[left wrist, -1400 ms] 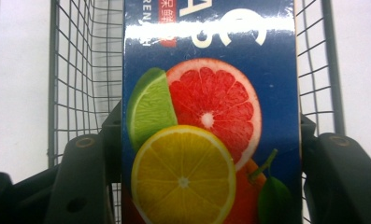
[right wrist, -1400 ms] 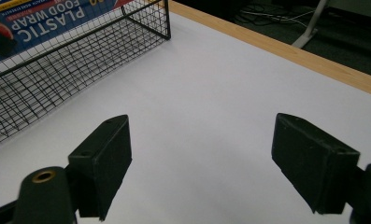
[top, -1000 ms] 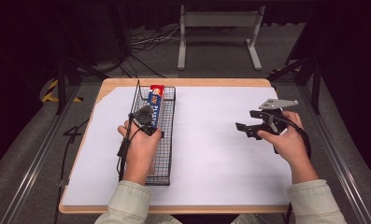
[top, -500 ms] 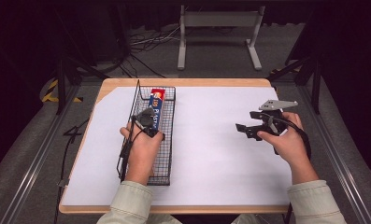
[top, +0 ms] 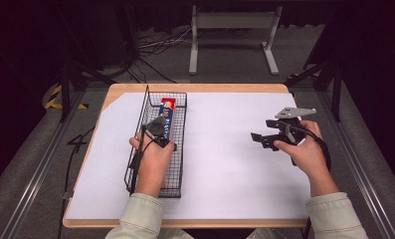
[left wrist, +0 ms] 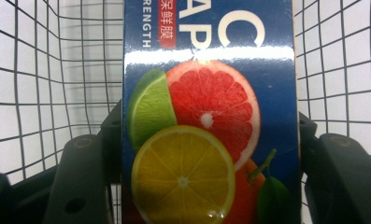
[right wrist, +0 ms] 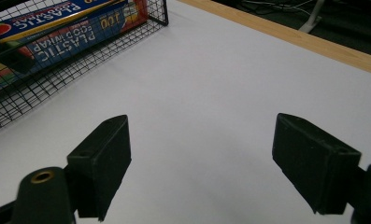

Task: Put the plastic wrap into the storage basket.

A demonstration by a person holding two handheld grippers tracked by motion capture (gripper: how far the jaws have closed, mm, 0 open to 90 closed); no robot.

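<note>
Two grippers were in use: the left gripper (top: 161,130) clamped the plastic wrap box (left wrist: 210,116) inside the wire basket (top: 177,164); the right gripper (right wrist: 199,163), jaws wide, hovered over the white table (top: 225,164).

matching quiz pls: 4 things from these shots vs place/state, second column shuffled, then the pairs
1. left tongs
2. right tongs
3. plastic wrap box
4. wire basket

A. open over white sheet, holding nothing
B. black mesh, on the table's left part
C. shut on the box
D. blue with fruit pictures, inside the basket

Pairs: 1-C, 2-A, 3-D, 4-B
</note>
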